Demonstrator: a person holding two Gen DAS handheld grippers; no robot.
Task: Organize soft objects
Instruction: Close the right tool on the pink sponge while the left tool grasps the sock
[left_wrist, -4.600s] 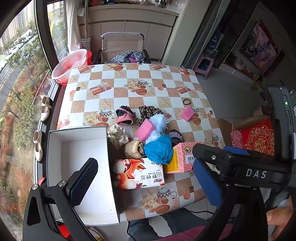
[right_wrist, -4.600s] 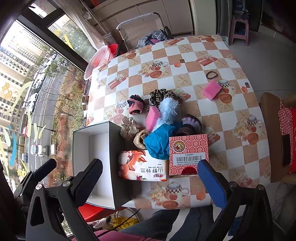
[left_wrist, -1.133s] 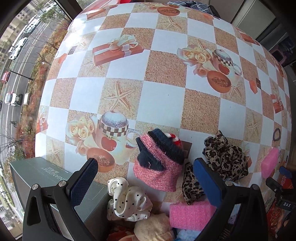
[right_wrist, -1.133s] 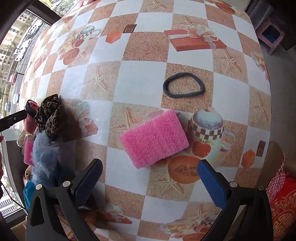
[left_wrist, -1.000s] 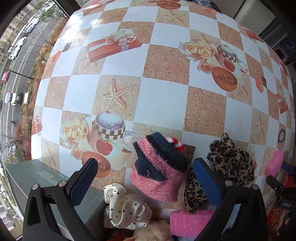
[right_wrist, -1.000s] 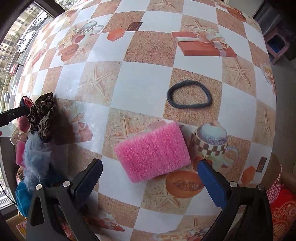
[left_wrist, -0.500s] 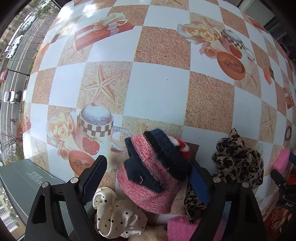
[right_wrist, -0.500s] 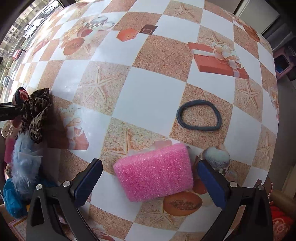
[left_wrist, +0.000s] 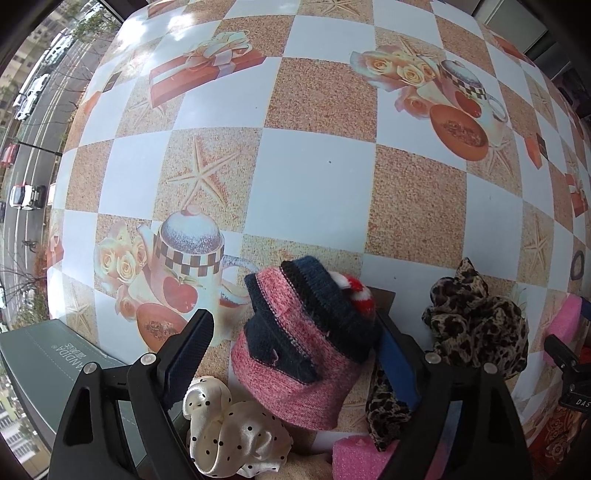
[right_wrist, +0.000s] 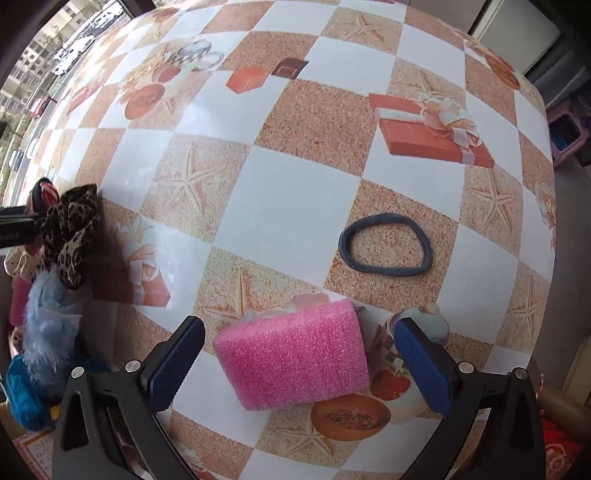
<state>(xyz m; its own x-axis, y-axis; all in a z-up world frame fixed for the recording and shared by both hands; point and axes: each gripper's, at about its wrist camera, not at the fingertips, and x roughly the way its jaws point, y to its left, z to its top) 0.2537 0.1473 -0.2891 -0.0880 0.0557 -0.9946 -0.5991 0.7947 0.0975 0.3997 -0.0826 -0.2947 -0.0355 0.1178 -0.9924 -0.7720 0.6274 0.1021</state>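
A pink knit hat (left_wrist: 295, 354) with a dark blue brim lies on the checkered tablecloth (left_wrist: 306, 184). My left gripper (left_wrist: 295, 325) points down and straddles the hat. Its jaws are open, and a strip of table shows between the left finger (left_wrist: 192, 343) and the hat. In the right wrist view a pink sponge (right_wrist: 295, 354) lies flat between the fingers of my right gripper (right_wrist: 299, 328), which is open with gaps on both sides. A leopard scrunchie (left_wrist: 476, 325) and a white dotted scrunchie (left_wrist: 229, 432) lie beside the hat.
A black hair tie (right_wrist: 386, 245) lies beyond the sponge. A grey box (left_wrist: 55, 354) stands at the left. A blue fluffy item (right_wrist: 48, 332) and teal cloth (right_wrist: 22, 398) lie in the pile, with a second pink sponge (left_wrist: 362, 458).
The left gripper has come down around the hat and its jaws have narrowed. The right gripper has sunk closer over the pink sponge and rolled slightly.
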